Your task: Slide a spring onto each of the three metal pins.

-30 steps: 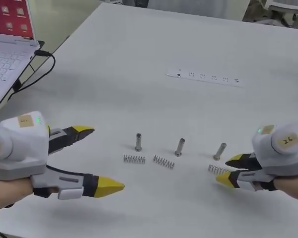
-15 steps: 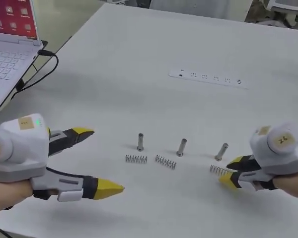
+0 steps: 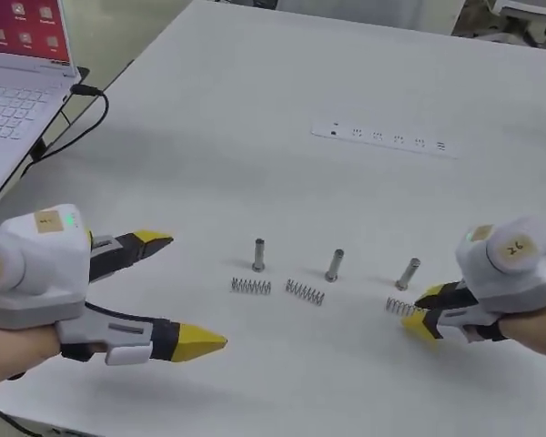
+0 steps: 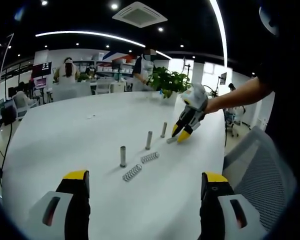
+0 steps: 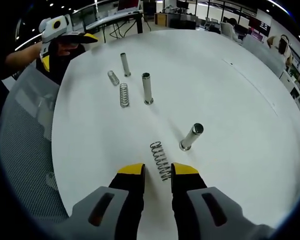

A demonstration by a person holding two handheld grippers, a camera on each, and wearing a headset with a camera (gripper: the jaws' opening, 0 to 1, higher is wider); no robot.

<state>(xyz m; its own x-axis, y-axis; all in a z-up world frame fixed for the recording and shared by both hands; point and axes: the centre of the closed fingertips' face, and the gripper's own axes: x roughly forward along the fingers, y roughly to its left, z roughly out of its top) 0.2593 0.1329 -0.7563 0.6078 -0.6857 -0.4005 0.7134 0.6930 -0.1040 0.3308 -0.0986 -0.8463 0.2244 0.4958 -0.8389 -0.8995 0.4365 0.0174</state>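
Closing in from the right, the right gripper (image 3: 425, 311) has narrowed its jaws and edged up to the rightmost spring (image 3: 401, 307) since a moment ago. They now straddle its right end with a little gap, not clamped. That spring lies flat on the table (image 3: 255, 109), long axis left to right, nearly in line with the jaws, just on the near side of the right pin (image 3: 407, 273). The left gripper (image 3: 189, 291) hangs wide open, well to the left, so the right is plainly nearer.
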